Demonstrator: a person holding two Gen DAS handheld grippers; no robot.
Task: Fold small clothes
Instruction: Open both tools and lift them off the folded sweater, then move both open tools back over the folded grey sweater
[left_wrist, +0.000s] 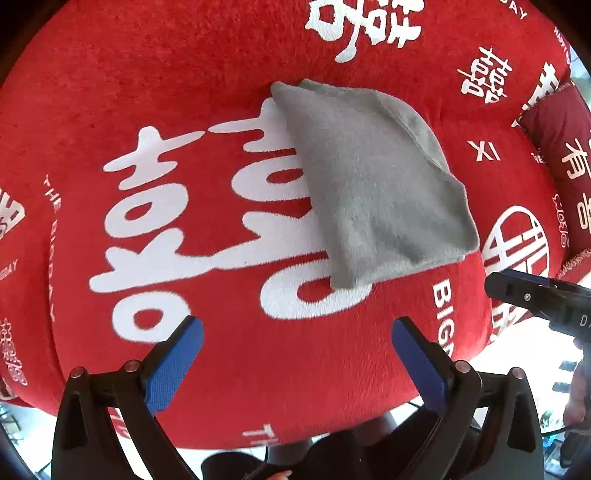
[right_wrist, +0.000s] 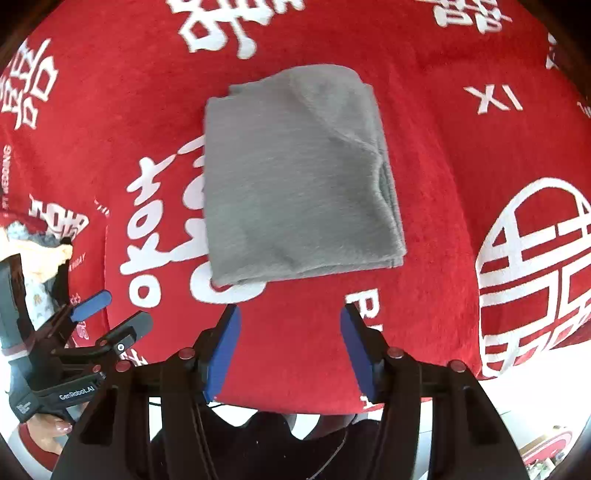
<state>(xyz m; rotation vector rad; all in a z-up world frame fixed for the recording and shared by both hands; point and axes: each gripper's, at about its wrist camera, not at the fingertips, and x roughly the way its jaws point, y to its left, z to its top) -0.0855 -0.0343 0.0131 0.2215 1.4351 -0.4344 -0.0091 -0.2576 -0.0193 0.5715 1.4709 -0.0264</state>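
Gray cloth (right_wrist: 299, 177), folded into a compact rectangle, lies flat on the red cover (right_wrist: 443, 155) printed with white characters, where we see it. Our left gripper (left_wrist: 297, 363) and right gripper (right_wrist: 290, 350) both hang above it, jaws apart, holding nothing.
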